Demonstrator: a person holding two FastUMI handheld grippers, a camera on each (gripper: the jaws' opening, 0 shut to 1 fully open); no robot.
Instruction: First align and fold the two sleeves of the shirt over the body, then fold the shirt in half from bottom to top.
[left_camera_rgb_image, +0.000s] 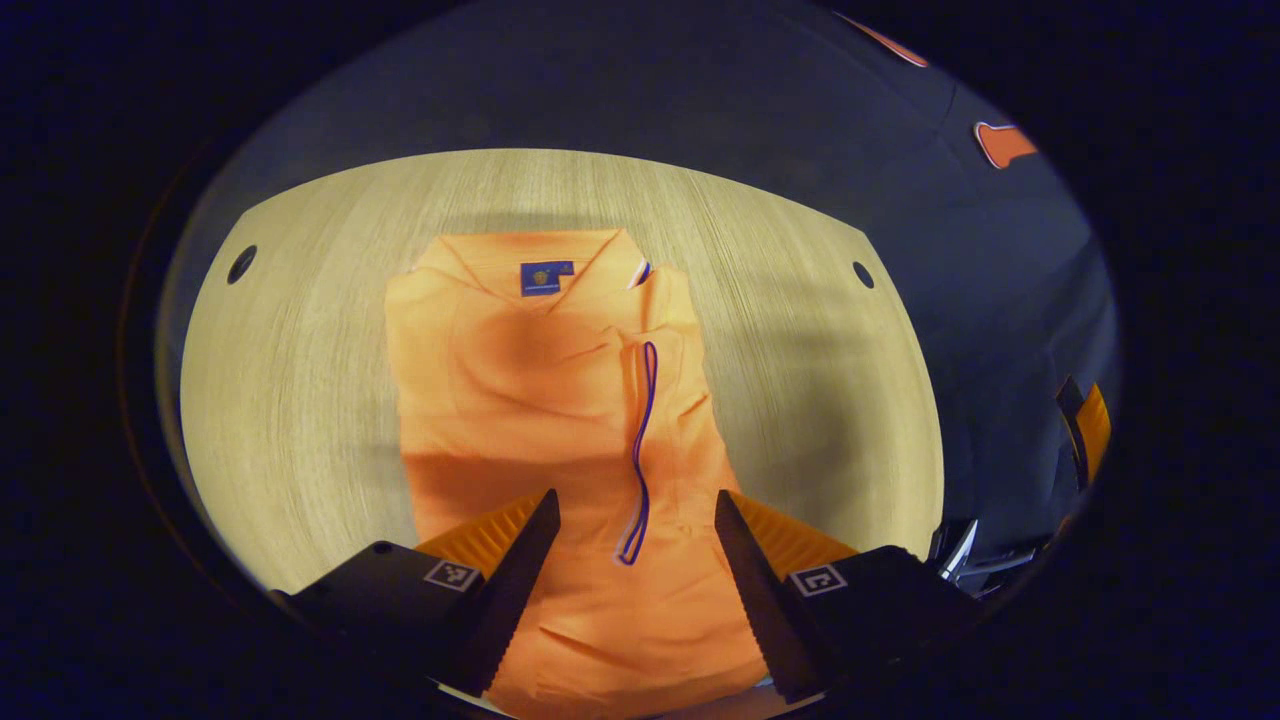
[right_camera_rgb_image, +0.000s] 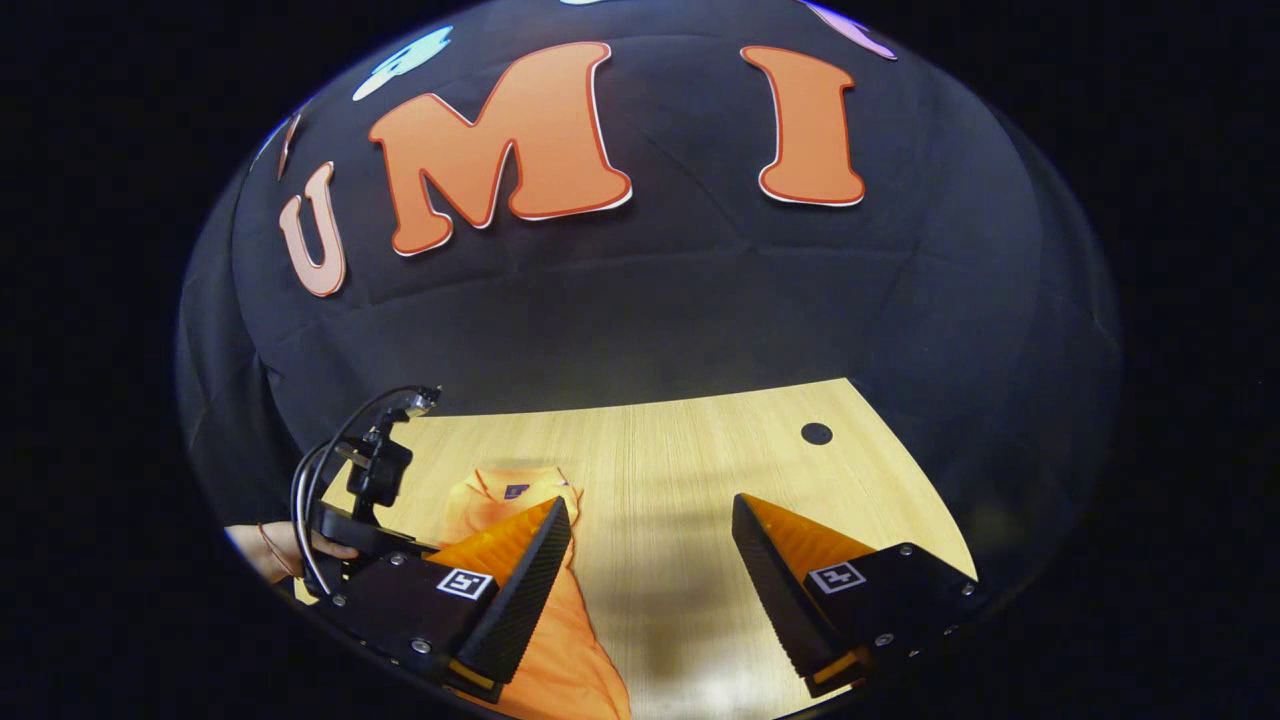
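An orange shirt (left_camera_rgb_image: 520, 400) lies flat on the wooden table (left_camera_rgb_image: 300, 380), collar and blue neck label (left_camera_rgb_image: 546, 278) at the far end. Both sleeves lie folded over the body; a blue-trimmed cuff edge (left_camera_rgb_image: 640, 450) runs down the middle. My left gripper (left_camera_rgb_image: 635, 502) hovers open over the shirt's lower part, with nothing between its fingers. In the right gripper view, my right gripper (right_camera_rgb_image: 650, 505) stands open over bare table (right_camera_rgb_image: 680, 450), just right of the shirt (right_camera_rgb_image: 580, 660). There, a hand (right_camera_rgb_image: 270, 550) holds the left gripper's housing (right_camera_rgb_image: 372, 480) at the shirt's left.
Round cable holes sit in the tabletop's far corners (left_camera_rgb_image: 241, 264) (left_camera_rgb_image: 863, 274) (right_camera_rgb_image: 816, 433). The black booth wall rises behind the table. Bare wood lies on both sides of the shirt. Part of the other gripper (left_camera_rgb_image: 1088, 430) shows off the table's right edge.
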